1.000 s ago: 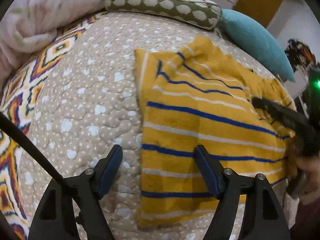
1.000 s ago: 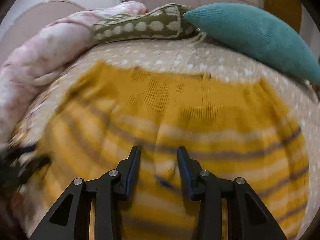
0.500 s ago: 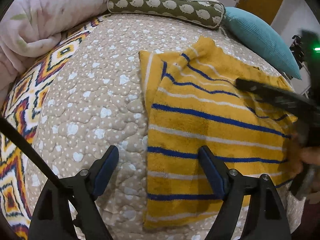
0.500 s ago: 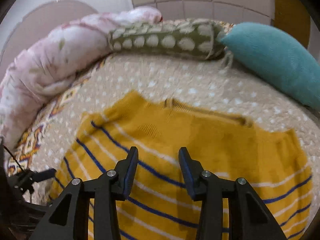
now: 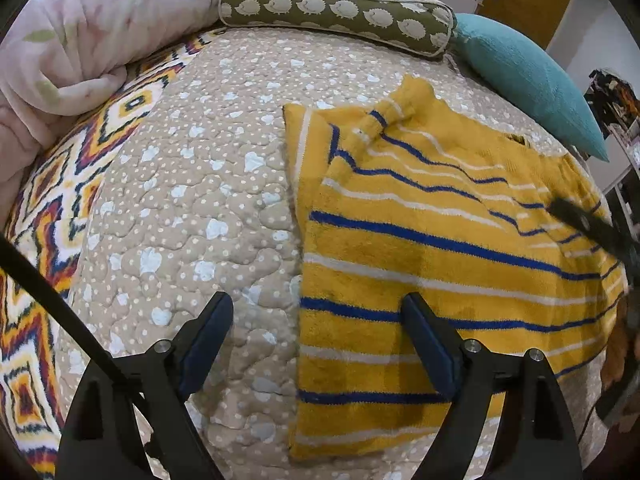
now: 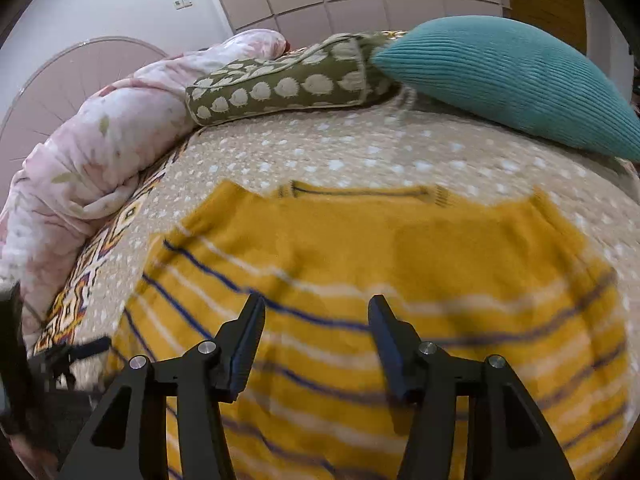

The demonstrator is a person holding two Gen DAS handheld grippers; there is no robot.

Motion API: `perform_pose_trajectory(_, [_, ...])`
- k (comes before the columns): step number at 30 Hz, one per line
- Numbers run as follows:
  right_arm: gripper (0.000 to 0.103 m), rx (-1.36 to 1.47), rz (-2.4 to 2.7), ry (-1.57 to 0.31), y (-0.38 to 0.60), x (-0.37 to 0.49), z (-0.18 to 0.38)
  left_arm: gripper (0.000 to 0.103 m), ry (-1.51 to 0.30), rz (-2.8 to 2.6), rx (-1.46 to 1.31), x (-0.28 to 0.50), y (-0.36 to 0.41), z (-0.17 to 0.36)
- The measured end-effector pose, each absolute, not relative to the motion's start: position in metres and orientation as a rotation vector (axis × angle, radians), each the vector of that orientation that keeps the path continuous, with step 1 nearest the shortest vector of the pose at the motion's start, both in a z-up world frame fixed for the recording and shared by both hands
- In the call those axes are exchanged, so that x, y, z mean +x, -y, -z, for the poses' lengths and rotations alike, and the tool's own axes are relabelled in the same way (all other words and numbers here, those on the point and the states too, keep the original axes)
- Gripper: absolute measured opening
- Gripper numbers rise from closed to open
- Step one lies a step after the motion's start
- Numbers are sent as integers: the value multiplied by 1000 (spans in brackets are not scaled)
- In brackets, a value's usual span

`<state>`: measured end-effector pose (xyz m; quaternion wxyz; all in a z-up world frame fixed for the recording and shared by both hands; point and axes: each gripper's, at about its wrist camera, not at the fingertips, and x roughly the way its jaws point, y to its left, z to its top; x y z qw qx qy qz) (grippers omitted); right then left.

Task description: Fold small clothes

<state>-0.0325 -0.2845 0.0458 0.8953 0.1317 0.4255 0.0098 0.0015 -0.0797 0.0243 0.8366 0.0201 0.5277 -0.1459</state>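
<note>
A small mustard-yellow sweater with blue and white stripes lies flat on the beige quilt, one side folded over onto its body. My left gripper hovers over the sweater's left edge, its jaws opening wide and holding nothing. In the right wrist view the same sweater fills the foreground. My right gripper is above the striped part, jaws opening, with nothing between them. The right gripper's black finger shows at the left wrist view's right edge.
A pink floral duvet is bunched at the left. An olive bolster with hedgehog print and a teal cushion lie at the bed's far end. A patterned blanket borders the quilt's left side. A person's hand is at right.
The right gripper let go of the sweater, lifted away from it and spread its jaws. The left gripper's jaws widened in place. The folded part now lies flat.
</note>
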Motion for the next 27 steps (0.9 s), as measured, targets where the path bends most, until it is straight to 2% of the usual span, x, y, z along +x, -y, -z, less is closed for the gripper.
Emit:
perform_pose_trajectory(3, [59,278,-13,-880,296,-58,-46,85,-1119,302,33,5,77,-26])
perform_pose_trajectory(7, [67,282,6,-879,307,-80,-42,85,-1094,269,56,8,76,-33])
perform_pose_trajectory(16, [67,289,8,-856,309,-88,-42,87,-1109,265,71,22,75,-30])
perform_pose_trajectory(18, [67,244,17,-867,303,-86,-42,88,-1115,268,44,26,73,-28])
perform_pose_trajectory(21, [62,228,18,-882,299,-81,-37,90,-1139,285,-25,33,68,-22])
perform_pose_trajectory(23, [62,226,19,-883,298,-81,-36,94,-1154,293,-75,38,63,-17])
perform_pose_trajectory(27, [62,239,15,-876,298,-81,-35,95,-1140,284,-150,46,57,-16])
